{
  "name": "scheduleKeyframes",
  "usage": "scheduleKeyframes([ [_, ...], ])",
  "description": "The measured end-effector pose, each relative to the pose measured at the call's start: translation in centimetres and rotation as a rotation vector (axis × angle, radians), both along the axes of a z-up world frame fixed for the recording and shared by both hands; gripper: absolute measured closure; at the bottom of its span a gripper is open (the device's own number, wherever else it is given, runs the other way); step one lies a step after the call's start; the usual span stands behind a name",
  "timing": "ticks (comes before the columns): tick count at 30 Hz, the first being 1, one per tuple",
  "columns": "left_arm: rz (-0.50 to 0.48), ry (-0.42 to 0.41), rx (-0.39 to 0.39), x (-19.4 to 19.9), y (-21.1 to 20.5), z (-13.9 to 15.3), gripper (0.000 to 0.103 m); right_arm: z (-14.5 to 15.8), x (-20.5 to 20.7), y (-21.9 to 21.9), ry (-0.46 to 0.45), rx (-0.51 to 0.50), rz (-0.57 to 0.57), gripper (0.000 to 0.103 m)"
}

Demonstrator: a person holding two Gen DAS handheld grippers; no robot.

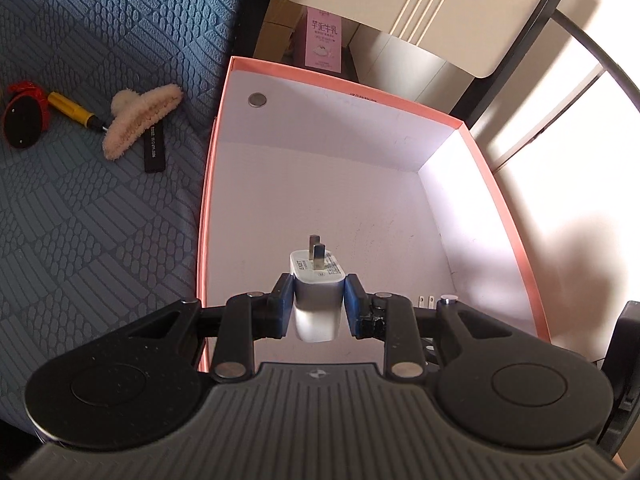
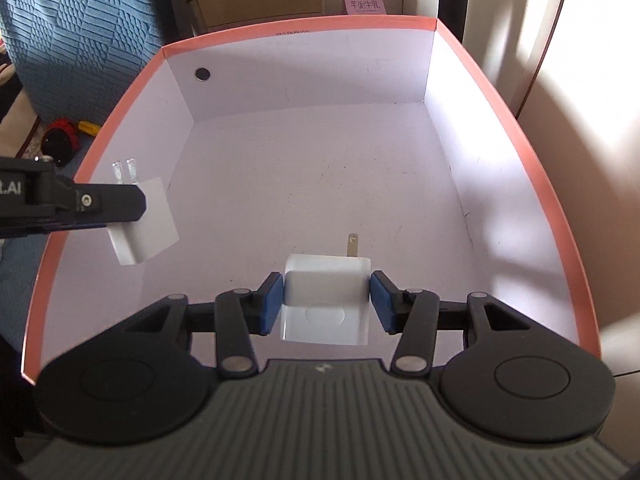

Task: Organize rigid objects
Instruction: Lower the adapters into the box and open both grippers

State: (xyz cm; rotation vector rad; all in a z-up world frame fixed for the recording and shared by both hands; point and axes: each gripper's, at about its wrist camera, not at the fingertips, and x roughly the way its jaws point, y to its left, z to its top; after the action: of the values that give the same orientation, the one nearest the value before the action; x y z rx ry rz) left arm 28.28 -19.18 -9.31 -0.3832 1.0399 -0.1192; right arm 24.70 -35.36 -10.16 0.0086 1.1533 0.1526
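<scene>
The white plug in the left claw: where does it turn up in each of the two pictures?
Left wrist view: the narrow white charger sits low in the centre, clamped between the left claw's blue pads, prongs pointing away.
Right wrist view: same charger at the left edge, over the box's left wall, partly behind a black finger.
Shared landmark: the dark round disc on the pink-rimmed box's far wall.

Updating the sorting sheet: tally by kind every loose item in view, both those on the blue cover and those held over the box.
White plug chargers: 2, one in the left gripper, one in the right gripper
Fluffy hair claw: 1
Yellow-handled tool: 1
Red and black round item: 1
Flat black bar: 1
Total: 6
</scene>
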Motion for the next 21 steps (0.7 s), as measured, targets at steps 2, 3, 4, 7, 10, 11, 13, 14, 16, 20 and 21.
scheduleKeyframes([
  [2,-0.005,-0.002,0.001,0.1,0.0,0.1,0.071,0.0,-0.3,0.0,-0.007,-0.005,0.006,0.052],
  [3,-0.007,-0.005,-0.003,0.2,0.1,0.2,0.071,0.0,-0.4,0.1,-0.007,-0.007,0.008,0.054],
  [4,-0.012,-0.013,-0.009,0.2,0.2,0.3,0.071,0.2,-0.4,0.1,-0.011,-0.004,0.011,0.055],
  [7,-0.032,-0.038,0.006,0.0,0.0,1.2,0.070,0.8,-0.3,0.4,-0.029,0.013,0.024,0.053],
  [10,-0.044,-0.070,0.031,-0.6,0.2,2.5,0.070,1.6,-0.1,1.0,-0.044,0.017,0.024,0.053],
  [11,-0.044,-0.082,0.031,-0.9,0.4,3.0,0.070,2.0,-0.1,1.1,-0.051,0.018,0.021,0.053],
  [13,-0.041,-0.110,0.033,-1.5,0.8,4.0,0.070,2.9,-0.1,1.3,-0.069,0.018,0.014,0.053],
  [14,-0.041,-0.125,0.036,-1.8,1.1,4.5,0.070,3.4,-0.2,1.3,-0.076,0.023,0.008,0.053],
  [16,-0.052,-0.159,0.041,-2.4,1.5,5.8,0.070,4.6,-0.2,1.5,-0.093,0.038,0.003,0.053],
  [20,-0.052,-0.223,0.034,-3.6,2.7,8.2,0.070,7.6,-0.5,2.3,-0.157,0.050,0.022,0.053],
  [21,-0.050,-0.242,0.039,-4.0,3.0,9.0,0.070,8.3,-0.6,2.5,-0.171,0.055,0.024,0.053],
])
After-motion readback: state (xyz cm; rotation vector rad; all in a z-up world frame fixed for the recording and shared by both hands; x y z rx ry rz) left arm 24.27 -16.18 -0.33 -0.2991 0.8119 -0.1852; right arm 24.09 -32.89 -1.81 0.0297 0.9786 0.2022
